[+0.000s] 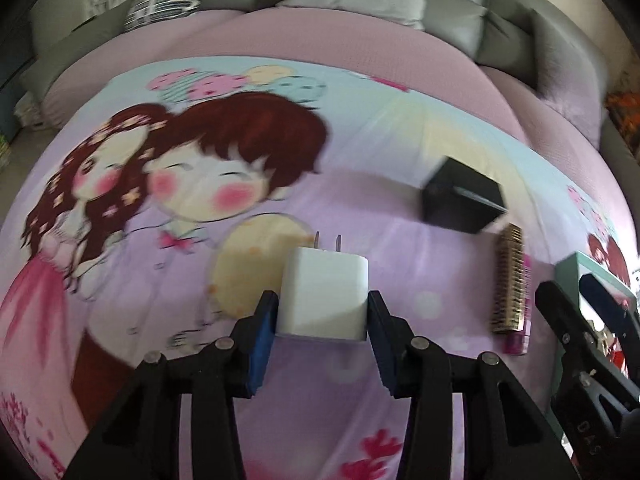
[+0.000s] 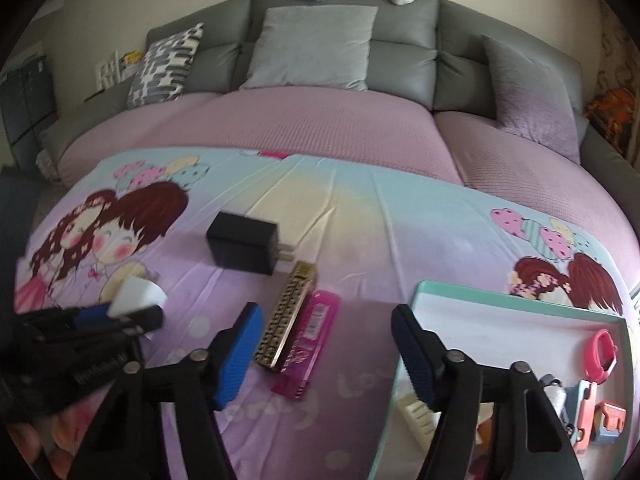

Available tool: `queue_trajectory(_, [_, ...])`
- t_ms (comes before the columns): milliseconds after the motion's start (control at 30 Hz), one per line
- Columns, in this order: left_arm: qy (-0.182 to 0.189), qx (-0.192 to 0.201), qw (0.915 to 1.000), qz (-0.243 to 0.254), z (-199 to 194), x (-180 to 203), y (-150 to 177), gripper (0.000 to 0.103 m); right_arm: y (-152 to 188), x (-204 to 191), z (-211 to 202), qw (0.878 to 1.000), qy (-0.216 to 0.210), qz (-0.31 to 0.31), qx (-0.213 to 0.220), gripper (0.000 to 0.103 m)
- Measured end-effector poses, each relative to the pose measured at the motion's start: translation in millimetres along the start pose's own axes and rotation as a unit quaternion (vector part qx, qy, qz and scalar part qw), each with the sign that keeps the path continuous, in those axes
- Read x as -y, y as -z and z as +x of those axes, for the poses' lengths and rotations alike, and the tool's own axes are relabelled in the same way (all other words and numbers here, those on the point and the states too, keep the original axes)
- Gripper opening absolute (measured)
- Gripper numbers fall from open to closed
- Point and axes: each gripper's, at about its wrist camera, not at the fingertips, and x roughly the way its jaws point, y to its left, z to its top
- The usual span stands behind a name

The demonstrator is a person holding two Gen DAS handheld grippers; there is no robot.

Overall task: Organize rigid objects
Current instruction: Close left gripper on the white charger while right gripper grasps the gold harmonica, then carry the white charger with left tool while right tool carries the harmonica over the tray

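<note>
White charger: the left tongs (image 1: 322,320) are clamped on the white charger (image 1: 324,294), on its rear half only; it may twist out.
Harmonica: the harmonica (image 2: 286,318) lies on the bed (image 2: 360,220) beside a pink case (image 2: 310,344); the right tongs (image 2: 326,354) stand apart and empty, and may push it.
Tray: the tray (image 2: 516,304) on the right is crowded; a drop may bounce out.

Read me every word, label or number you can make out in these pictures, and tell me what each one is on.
"D A S": pale letters on the black body of the right gripper, left wrist view.
"Lo": start of a pale cursive word printed on the bedsheet; the rest is too blurred.
White lettering on the left gripper: too blurred to read.
Label on the pink case: too blurred to read.
</note>
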Motion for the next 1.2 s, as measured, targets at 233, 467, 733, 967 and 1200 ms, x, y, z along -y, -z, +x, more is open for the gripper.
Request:
queue_trajectory(233, [-0.007,0.002,0.9997,-0.024,-3,-18,4,0.046,3,-20,17,0.999,0.002,-0.029,-0.026,0.042])
queue_trajectory(467, [-0.004,-0.002,0.9996,-0.026,4,-20,3,0.046,4,-33,28,0.998,0.012,-0.056,-0.041,0.027])
queue_trajectory(733, [0.002,0.002,0.9995,-0.032,5,-22,4,0.046,6,-33,42,0.998,0.007,-0.037,-0.050,0.027])
queue_trajectory(967, [-0.003,0.002,0.9996,-0.028,7,-21,3,0.046,5,-31,43,0.999,0.004,-0.027,-0.044,0.019])
queue_trajectory(1200, [-0.011,-0.003,0.9997,-0.020,7,-18,1,0.045,6,-27,35,0.999,-0.016,-0.011,-0.046,0.017])
